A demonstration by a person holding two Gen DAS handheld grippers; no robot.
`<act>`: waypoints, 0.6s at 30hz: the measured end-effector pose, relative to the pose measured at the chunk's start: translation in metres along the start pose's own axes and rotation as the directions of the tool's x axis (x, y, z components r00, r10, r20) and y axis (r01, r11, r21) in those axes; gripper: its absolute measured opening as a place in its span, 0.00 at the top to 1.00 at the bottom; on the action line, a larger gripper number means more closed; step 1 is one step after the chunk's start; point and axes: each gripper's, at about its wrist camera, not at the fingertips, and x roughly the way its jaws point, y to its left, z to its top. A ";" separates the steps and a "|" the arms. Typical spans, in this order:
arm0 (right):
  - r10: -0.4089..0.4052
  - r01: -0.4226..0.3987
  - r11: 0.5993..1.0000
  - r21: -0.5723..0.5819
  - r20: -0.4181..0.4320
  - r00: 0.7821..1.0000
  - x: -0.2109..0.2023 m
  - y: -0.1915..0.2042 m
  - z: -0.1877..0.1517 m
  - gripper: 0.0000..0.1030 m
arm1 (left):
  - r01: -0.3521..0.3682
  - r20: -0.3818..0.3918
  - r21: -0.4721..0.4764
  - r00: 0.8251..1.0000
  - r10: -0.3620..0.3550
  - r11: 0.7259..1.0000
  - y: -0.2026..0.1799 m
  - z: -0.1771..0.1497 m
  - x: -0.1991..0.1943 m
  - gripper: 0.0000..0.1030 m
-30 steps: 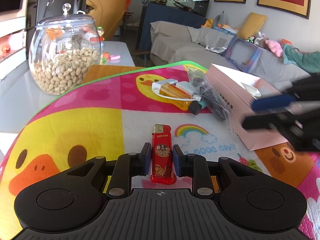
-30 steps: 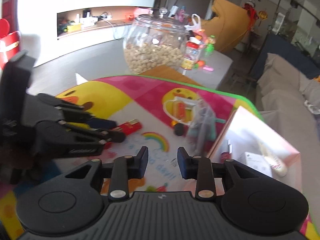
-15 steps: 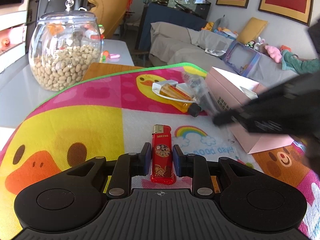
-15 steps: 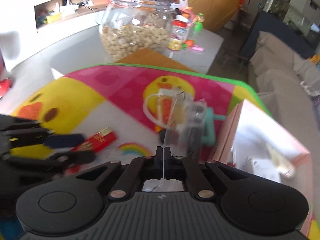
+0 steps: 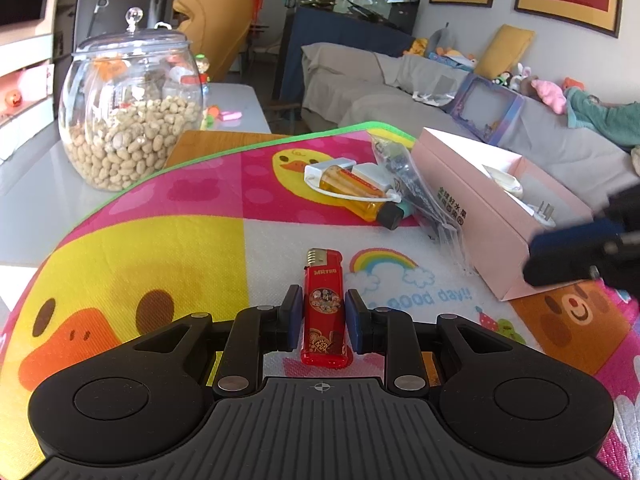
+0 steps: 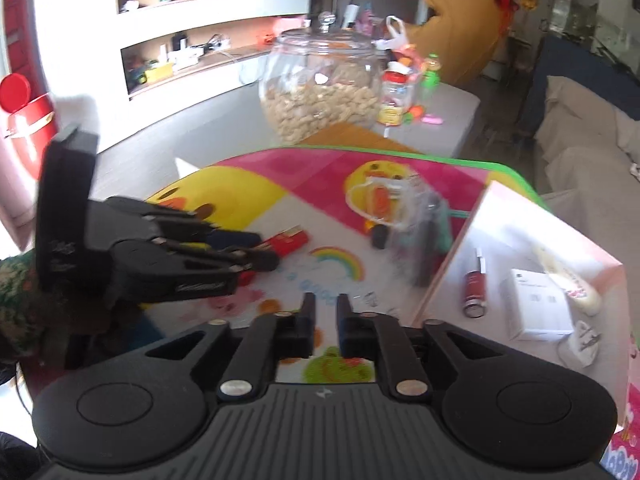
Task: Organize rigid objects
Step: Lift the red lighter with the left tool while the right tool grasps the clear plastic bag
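A red lighter lies on the colourful play mat between the fingers of my left gripper; the pads stand around it with small gaps, so the gripper is open. The lighter also shows in the right wrist view, partly hidden by the left gripper. My right gripper is slightly open and empty, above the mat left of the pink box. A clear plastic bag lies against the box, beside an amber bottle and a white cable.
The open pink box holds a white carton, a small red tube and a white plug. A glass jar of peanuts stands at the back left on the grey table. A sofa lies behind.
My right gripper was shut on the plastic bag half a second ago; it has opened, pulled back and right. The bag lies against the box. My left gripper stays around the lighter.
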 end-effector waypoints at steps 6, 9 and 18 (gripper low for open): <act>-0.073 0.074 0.997 0.021 -0.057 0.996 0.045 -0.024 0.047 0.64 | -0.040 -0.011 0.055 0.999 0.040 0.998 -0.009 0.001 0.002 0.73; -0.176 0.177 0.984 0.005 -0.076 0.981 0.082 -0.034 0.071 0.64 | -0.042 -0.012 0.061 0.999 0.042 0.997 -0.010 0.001 0.001 0.73; -0.060 0.117 0.954 0.276 -0.206 0.977 0.142 -0.076 0.099 0.58 | 0.027 -0.010 -0.028 1.000 -0.027 0.999 0.005 0.000 -0.003 0.73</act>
